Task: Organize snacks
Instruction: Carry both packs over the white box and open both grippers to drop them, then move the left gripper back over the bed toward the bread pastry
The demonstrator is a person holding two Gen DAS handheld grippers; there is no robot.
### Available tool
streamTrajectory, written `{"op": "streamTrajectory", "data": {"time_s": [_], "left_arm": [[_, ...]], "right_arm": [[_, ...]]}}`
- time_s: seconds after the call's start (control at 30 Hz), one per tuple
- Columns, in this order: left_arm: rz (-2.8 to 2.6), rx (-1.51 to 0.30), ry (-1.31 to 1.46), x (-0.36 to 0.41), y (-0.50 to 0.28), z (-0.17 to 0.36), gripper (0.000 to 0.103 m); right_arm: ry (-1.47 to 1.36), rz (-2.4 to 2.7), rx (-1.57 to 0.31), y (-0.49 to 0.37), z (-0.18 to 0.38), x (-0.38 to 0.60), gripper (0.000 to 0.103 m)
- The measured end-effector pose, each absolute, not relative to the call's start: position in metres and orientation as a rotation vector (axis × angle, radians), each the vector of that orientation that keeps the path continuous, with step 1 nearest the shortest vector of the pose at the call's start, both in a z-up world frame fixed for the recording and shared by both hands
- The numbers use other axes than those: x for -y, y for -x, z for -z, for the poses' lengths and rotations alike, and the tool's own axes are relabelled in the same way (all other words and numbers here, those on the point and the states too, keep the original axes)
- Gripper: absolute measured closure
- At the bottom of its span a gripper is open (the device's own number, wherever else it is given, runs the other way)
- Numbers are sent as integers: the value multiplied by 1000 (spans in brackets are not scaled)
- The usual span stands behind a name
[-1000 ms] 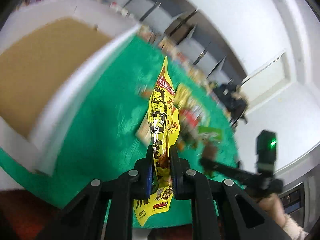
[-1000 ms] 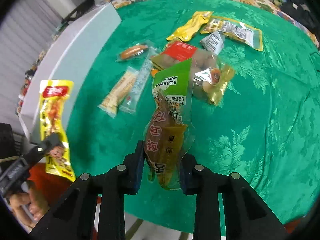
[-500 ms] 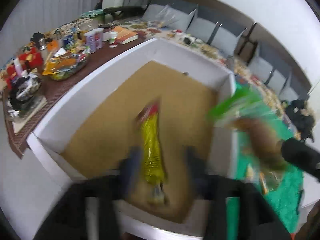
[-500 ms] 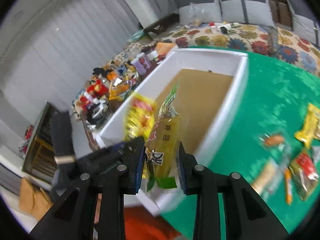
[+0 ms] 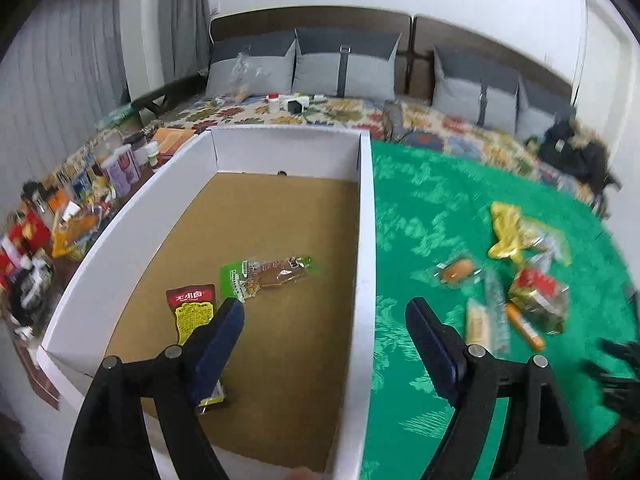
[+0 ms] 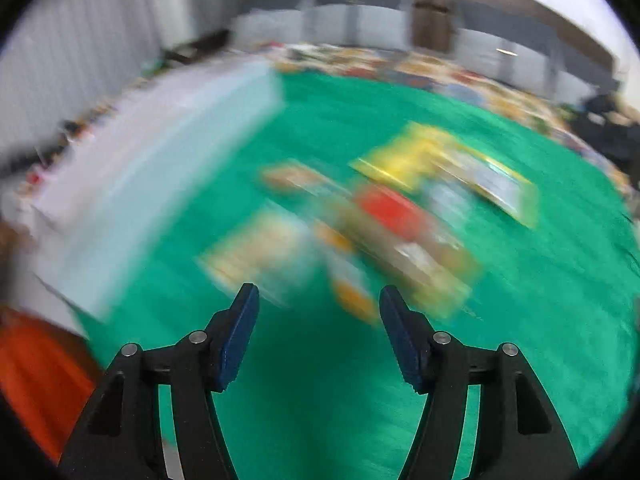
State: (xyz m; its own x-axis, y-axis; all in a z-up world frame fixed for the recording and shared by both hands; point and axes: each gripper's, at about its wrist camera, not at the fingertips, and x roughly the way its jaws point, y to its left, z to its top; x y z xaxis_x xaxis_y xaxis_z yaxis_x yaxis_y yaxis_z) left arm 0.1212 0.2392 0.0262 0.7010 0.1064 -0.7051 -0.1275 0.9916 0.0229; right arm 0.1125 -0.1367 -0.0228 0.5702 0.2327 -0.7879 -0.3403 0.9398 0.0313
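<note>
A white box (image 5: 366, 240) with a brown floor stands on the green cloth. A yellow and red snack packet (image 5: 191, 312) and a green and brown packet (image 5: 268, 276) lie inside it. My left gripper (image 5: 322, 326) is open and empty above the box's near right wall. My right gripper (image 6: 318, 312) is open and empty above the green cloth, facing a blurred pile of loose snacks (image 6: 384, 216). The same pile (image 5: 516, 280) shows in the left wrist view, right of the box.
The box (image 6: 160, 160) shows blurred at the left of the right wrist view. A cluttered side table (image 5: 68, 216) stands left of the box. A sofa with grey cushions (image 5: 344, 68) runs along the back. A black bag (image 5: 576, 152) lies at the far right.
Both grippers let go of their packets, which now lie in the box, and both jaws opened. The right gripper swung back over the green cloth toward the snack pile.
</note>
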Motion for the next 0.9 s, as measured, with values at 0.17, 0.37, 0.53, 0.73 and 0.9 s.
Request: {"op": "streamTrajectory", "data": {"time_s": [0.17, 0.37, 0.53, 0.73, 0.9], "left_arm": [[-196, -920, 4, -221, -147, 6, 21], [-226, -967, -93, -194, -140, 18, 21], [-233, -995, -125, -187, -133, 27, 21], [-362, -820, -145, -176, -120, -7, 20], [-362, -580, -161, -132, -86, -53, 13]], "right_arm": [[61, -135, -833, -76, 46, 243, 37], [-11, -88, -789, -91, 40, 269, 37], [41, -122, -806, -90, 49, 256, 37], [82, -137, -874, -95, 64, 249, 36], [65, -132, -898, -97, 70, 252, 32]]}}
